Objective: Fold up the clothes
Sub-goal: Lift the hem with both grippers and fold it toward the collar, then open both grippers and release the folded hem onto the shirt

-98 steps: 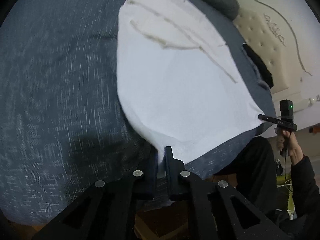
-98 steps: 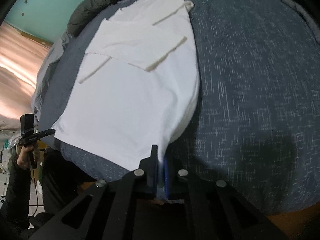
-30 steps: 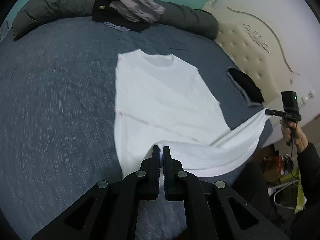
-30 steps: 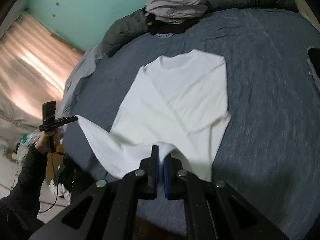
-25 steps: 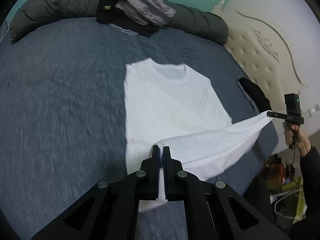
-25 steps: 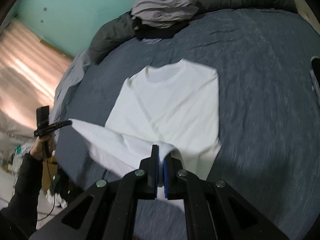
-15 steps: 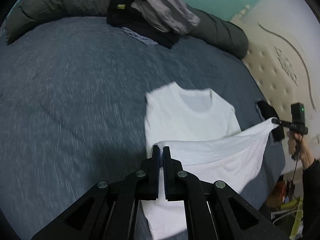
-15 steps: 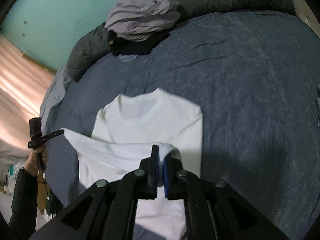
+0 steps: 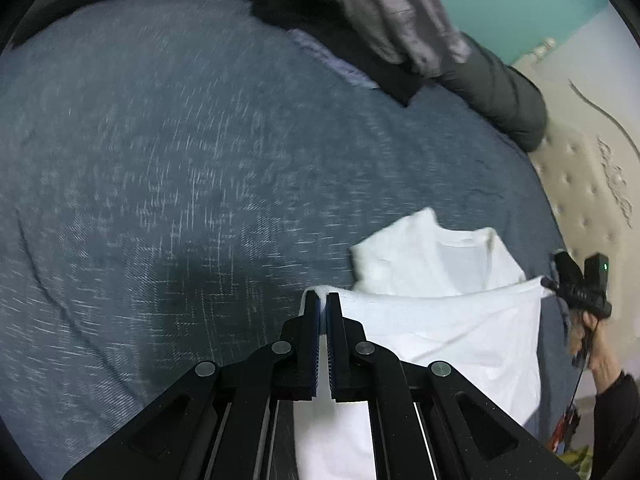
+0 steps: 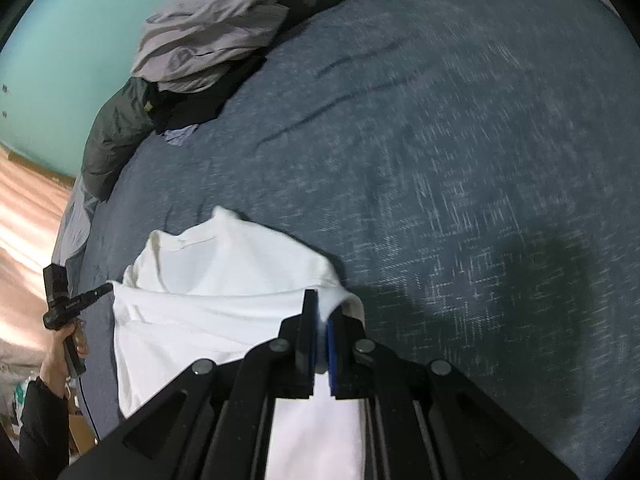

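- White T-shirt (image 9: 452,320) lies on the blue-grey bedspread (image 9: 180,184), lower half lifted and doubled over toward the collar; hem edge stretched taut between the two grippers.
- Left gripper (image 9: 323,300) clamped tight on one hem corner, cloth pinched between the blue pads, jaws nearly touching.
- Right gripper (image 10: 322,304) also closed on the other hem corner, a bunch of white fabric squeezed between its fingers.
- In the left wrist view the right gripper (image 9: 560,280) appears at the far right, held by a hand (image 9: 592,340) in a dark sleeve, biting the shirt corner.
- In the right wrist view the left gripper (image 10: 100,292) shows at the left edge, held by the other hand (image 10: 64,352), tip at the shirt corner.
- Collar (image 10: 188,240) and shoulders rest flat on the bed, just beyond the raised hem.
- Grey crumpled garment (image 10: 208,36) sits on top of dark clothes (image 10: 196,100) at the far edge of the bed, well apart from the shirt.
- Dark puffy quilt roll (image 9: 500,92) along the far side of the bed.
- Teal wall (image 10: 80,20) behind; cream tufted headboard (image 9: 592,184) at right in the left view.
- Both views motion-blurred.
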`<state>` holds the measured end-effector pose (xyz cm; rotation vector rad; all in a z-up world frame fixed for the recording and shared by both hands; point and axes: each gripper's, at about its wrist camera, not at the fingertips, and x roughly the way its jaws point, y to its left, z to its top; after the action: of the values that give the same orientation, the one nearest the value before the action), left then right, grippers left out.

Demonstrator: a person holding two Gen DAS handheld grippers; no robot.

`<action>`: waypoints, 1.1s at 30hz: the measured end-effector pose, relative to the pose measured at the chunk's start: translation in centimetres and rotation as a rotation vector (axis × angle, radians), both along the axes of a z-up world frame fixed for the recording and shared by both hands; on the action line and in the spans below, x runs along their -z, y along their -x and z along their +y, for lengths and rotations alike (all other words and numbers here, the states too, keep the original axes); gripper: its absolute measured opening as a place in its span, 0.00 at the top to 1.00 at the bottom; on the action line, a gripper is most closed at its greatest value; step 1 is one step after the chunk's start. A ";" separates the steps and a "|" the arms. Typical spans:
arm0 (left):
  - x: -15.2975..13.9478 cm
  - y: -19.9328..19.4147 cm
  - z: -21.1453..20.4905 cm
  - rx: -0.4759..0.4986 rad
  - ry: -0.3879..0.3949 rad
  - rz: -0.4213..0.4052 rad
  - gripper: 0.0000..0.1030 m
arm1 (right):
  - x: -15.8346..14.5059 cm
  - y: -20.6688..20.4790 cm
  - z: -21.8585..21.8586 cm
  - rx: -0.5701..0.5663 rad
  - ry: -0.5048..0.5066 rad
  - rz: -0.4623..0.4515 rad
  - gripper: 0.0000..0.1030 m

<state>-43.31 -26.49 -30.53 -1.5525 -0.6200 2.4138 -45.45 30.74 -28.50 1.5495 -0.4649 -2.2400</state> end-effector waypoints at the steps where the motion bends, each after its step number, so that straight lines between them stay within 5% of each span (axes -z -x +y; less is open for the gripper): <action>1: 0.6 0.0 -0.1 -0.014 -0.007 -0.006 0.96 | 0.5 0.0 0.3 0.020 0.002 -0.003 0.96; 5: 0.8 -0.6 -0.6 -0.048 -0.009 0.007 0.71 | 1.1 -0.2 0.6 0.058 -0.035 -0.008 0.96; 9: -0.2 -1.8 -1.0 -0.065 0.006 0.040 0.71 | -0.4 -0.8 1.0 0.069 0.007 0.052 0.92; 12: -1.9 -3.3 -0.3 -0.039 0.031 0.086 0.71 | -1.8 -1.3 2.1 0.115 0.015 0.082 0.49; 16: -3.0 -5.4 1.9 0.069 0.082 0.108 0.71 | -3.4 -2.3 3.1 0.135 0.011 0.124 0.48; 22: -0.9 -6.4 6.2 0.207 0.187 0.058 0.71 | -2.2 -4.5 -1.2 -0.069 -0.135 0.177 0.48; 31: 2.3 -4.7 7.9 0.229 0.253 0.055 0.71 | 2.4 -5.9 -8.3 -0.317 -0.361 0.180 0.49; 33: 2.5 -3.7 7.4 0.205 0.246 0.066 0.71 | 2.5 -4.9 -8.4 -0.300 -0.384 0.201 0.49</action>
<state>-39.60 -19.08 -33.01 -1.5309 -0.1464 2.4428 -40.60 22.31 -30.98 1.4249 0.2555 -2.2971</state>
